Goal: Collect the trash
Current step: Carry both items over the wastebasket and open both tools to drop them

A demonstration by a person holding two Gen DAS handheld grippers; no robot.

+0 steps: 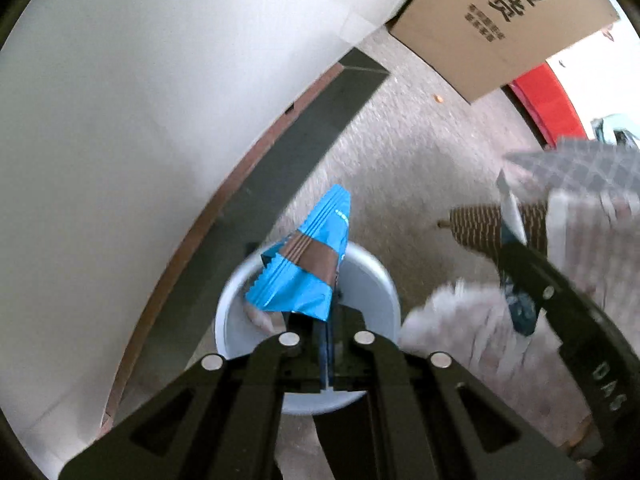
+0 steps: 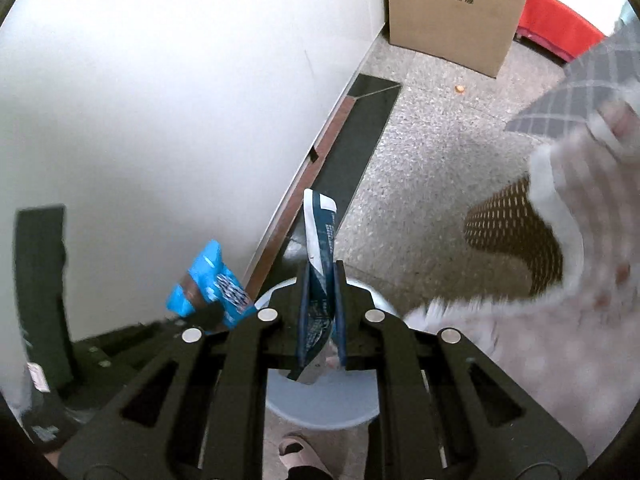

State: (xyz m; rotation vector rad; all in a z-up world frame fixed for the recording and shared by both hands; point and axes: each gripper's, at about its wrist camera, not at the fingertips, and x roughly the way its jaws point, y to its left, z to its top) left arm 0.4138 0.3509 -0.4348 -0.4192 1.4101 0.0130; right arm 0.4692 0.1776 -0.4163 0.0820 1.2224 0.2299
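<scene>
1. Plainly, both pieces of trash are already in hand: a bright blue wrapper (image 1: 304, 276) with a brown band is pinched in the left gripper (image 1: 326, 360), whose jaws are fully closed on its lower edge, and a dark blue-and-white wrapper (image 2: 320, 276) stands clamped in the right gripper (image 2: 320, 320), its jaws nearly closed with only the thin packet between them.

2. Each wrapper's long axis runs forward along the fingers and sticks out past the tips — the bright one crumpled and leaning left, the dark one straight and edge-on to its camera.

3. The relation that matters is vertical: a pale round bin (image 1: 368, 284) sits on the speckled floor (image 1: 420, 152) directly beyond both sets of fingertips, and both grippers point steeply down at it. The wrappers hang above its mouth, apart from its rim; how high, I cannot tell.

4. Neither hand looks clearly nearer. In the right wrist view the left one appears to its left, about level with it.

5. My judgement: the next move is a release over the bin. The light wrappers could drift, so the drop needs to stay centred.

6. Around this: a white wall (image 2: 160, 100) on the left, a cardboard box (image 2: 456, 12) beyond, a mesh basket (image 2: 516, 232) to the right, and the person's fuzzy sleeve (image 2: 580, 280).
</scene>
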